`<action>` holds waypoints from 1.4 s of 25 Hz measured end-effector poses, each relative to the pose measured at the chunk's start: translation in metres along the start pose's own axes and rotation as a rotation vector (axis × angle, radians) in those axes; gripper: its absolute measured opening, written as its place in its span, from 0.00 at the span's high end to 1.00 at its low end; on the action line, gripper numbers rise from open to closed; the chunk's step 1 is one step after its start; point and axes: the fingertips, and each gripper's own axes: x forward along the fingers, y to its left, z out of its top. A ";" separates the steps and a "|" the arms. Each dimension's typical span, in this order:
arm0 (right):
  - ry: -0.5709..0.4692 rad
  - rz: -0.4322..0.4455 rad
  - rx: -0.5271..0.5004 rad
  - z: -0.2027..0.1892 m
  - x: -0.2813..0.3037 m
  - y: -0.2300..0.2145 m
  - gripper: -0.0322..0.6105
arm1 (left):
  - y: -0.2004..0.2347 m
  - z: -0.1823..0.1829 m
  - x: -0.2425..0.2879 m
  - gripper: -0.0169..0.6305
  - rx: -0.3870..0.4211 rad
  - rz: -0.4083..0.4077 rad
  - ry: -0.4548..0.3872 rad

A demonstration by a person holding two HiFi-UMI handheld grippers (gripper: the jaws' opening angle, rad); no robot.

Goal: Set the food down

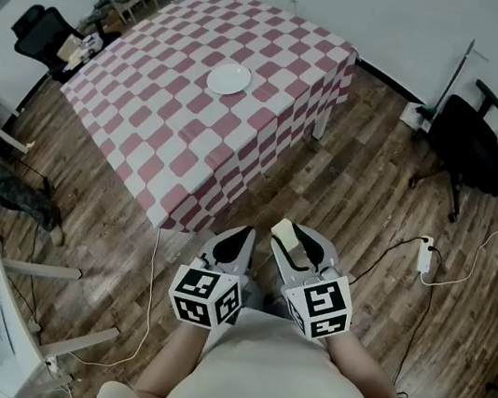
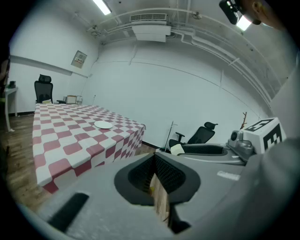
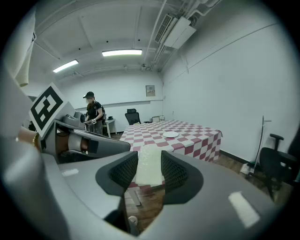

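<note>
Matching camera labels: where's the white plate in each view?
Head view: plate upper centre, on the table.
Left gripper view: plate left of centre, mid-height.
Right gripper view: plate just right of centre.
Shared landmark: red-and-white checked tablecloth under it.

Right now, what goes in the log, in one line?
left tool: shut | right tool: gripping pale food | plate: on checkered table, ahead

— What sort of room is this?
— A bare, office-like test room: white walls, wood-plank floor (image 1: 343,200), black office chairs (image 1: 468,135), ceiling strip lights (image 3: 122,53), loose cables (image 1: 154,281) (one table (image 1: 149,120) wears a red-checked cloth).
</note>
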 end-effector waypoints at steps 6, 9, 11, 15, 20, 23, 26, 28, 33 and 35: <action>-0.021 0.018 -0.021 -0.002 -0.021 0.025 0.69 | -0.026 0.000 -0.020 0.96 0.063 -0.036 -0.049; -0.028 0.019 -0.018 0.000 -0.027 0.030 0.69 | -0.032 0.000 -0.025 0.96 0.075 -0.039 -0.060; -0.028 0.013 -0.029 -0.002 -0.032 0.032 0.69 | -0.034 0.000 -0.029 0.96 0.087 -0.025 -0.068; -0.041 0.007 -0.025 -0.003 -0.042 0.031 0.69 | -0.041 -0.005 -0.033 0.96 0.083 -0.016 -0.073; -0.067 0.019 -0.018 0.001 -0.049 0.031 0.69 | -0.046 -0.011 -0.038 0.96 0.074 -0.005 -0.078; -0.074 0.020 -0.016 0.002 -0.052 0.031 0.69 | -0.048 -0.013 -0.040 0.96 0.066 0.005 -0.081; -0.073 0.019 -0.009 0.001 -0.053 0.029 0.69 | -0.049 -0.017 -0.041 0.96 0.064 0.010 -0.075; -0.072 0.015 -0.001 0.000 -0.054 0.027 0.69 | -0.048 -0.019 -0.042 0.96 0.063 0.017 -0.073; -0.077 -0.002 0.004 0.003 -0.053 0.019 0.69 | -0.043 -0.019 -0.042 0.96 0.051 0.036 -0.073; -0.083 -0.004 0.010 0.005 -0.051 0.017 0.69 | -0.039 -0.018 -0.042 0.96 0.046 0.044 -0.073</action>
